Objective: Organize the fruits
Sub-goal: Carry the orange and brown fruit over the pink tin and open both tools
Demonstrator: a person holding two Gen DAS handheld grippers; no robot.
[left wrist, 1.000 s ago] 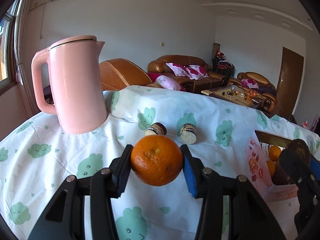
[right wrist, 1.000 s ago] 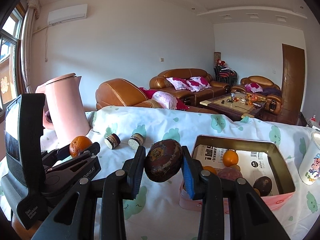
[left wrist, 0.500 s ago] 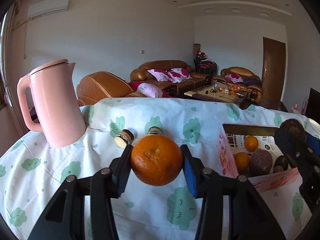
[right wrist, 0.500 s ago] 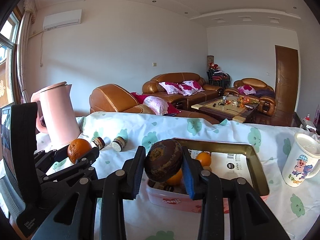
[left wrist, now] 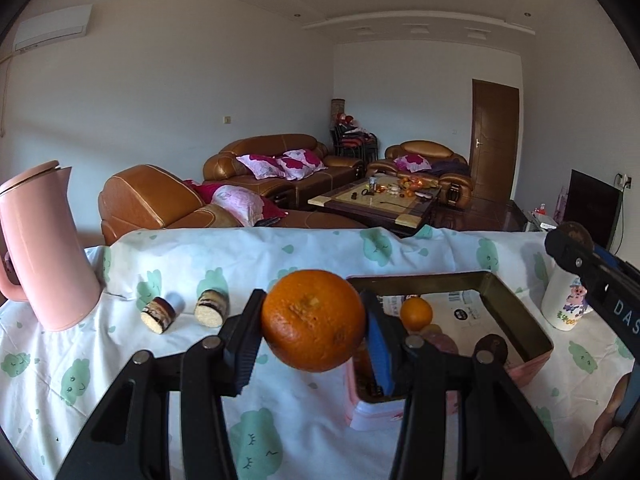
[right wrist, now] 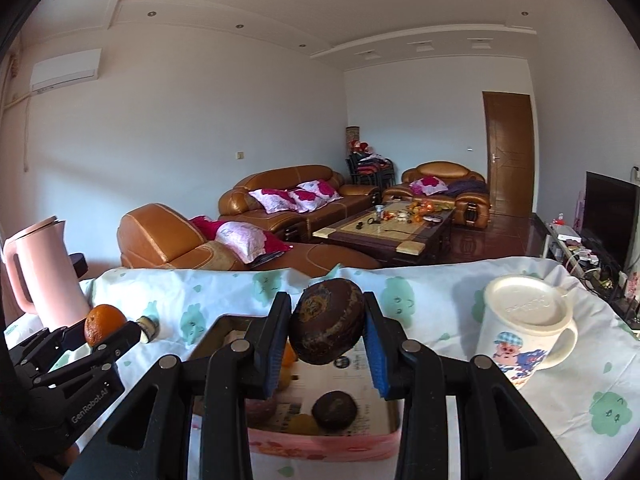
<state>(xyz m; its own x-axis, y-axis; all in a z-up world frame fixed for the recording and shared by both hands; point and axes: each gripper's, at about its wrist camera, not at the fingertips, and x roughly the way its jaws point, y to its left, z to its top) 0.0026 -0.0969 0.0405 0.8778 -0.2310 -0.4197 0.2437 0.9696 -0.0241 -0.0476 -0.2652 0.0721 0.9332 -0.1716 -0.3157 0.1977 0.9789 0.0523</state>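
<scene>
My left gripper [left wrist: 314,330] is shut on an orange [left wrist: 314,320] and holds it in the air at the left edge of the pink box [left wrist: 516,312]. The box holds a small orange [left wrist: 416,313] and other fruit. My right gripper [right wrist: 326,334] is shut on a dark brown fruit [right wrist: 327,326] and holds it above the box [right wrist: 320,444], over another dark fruit [right wrist: 334,408]. The left gripper with its orange [right wrist: 104,324] shows at the left of the right wrist view.
A pink kettle [left wrist: 38,248] stands at the left on the white cloth with green prints [left wrist: 256,440]. Two small cake rolls [left wrist: 184,312] lie beside it. A white cartoon mug [right wrist: 524,324] stands right of the box. Sofas and a coffee table lie beyond.
Both grippers have moved right toward the box with their fruit. The right gripper now hangs over the box, and the kettle has slid to the left edge of the views.
</scene>
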